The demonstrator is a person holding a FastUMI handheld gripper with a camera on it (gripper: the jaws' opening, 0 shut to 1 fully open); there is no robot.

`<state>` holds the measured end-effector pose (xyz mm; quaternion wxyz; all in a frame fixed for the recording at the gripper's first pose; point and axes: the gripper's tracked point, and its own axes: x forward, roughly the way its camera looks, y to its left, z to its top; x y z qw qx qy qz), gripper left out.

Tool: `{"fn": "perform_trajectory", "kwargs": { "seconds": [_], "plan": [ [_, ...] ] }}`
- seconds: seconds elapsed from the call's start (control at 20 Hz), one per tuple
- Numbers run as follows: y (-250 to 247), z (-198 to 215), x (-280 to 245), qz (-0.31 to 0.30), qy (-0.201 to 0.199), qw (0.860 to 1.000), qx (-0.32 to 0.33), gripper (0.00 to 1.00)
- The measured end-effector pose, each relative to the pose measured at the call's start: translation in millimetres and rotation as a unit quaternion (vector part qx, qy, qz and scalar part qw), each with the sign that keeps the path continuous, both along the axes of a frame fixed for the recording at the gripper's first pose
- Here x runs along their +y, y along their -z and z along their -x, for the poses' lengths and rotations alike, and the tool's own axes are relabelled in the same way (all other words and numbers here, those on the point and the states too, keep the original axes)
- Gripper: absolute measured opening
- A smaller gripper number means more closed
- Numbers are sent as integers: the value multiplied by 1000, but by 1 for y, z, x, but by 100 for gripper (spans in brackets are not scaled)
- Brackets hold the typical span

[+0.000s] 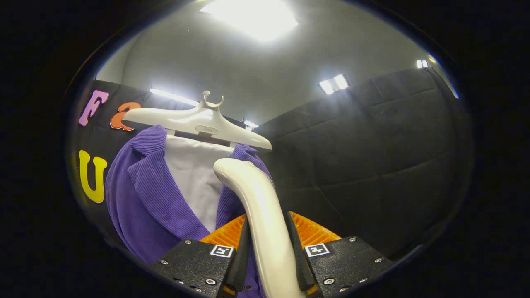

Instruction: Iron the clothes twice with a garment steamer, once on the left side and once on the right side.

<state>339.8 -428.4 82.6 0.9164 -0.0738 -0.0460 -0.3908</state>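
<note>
Purple garment (pixel 143 194): hangs open-fronted beyond the claw, long axis vertical, white lining (pixel 192 178) between its lapels. Hanger (pixel 194 122): above the garment, carrying it. Garment steamer (pixel 258 207): pale curved body clamped between both fingers, head raised just before the garment's right-hand lapel. Claw (pixel 269 256): closed on the steamer. Nothing stands between steamer and garment.

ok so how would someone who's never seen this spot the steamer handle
Start at the purple corduroy jacket hanging on the pale hanger against the black booth wall. In front of its open front, the gripper is shut on the steamer handle: the one smooth, glossy cream curved bar rising from between the fingers toward the jacket.
</note>
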Motion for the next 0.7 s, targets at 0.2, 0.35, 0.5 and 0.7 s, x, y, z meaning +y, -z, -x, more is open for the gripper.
{"fn": "perform_trajectory", "kwargs": {
  "seconds": [0.2,0.35,0.5,0.7],
  "plan": [
    [28,9,-5,-12,8,1000,17,48],
    [50,17,-9,-20,15,999,30,48],
    [74,25,-11,-31,15,998,47,48],
    [106,39,-13,-51,16,996,68,48]
  ]
}}
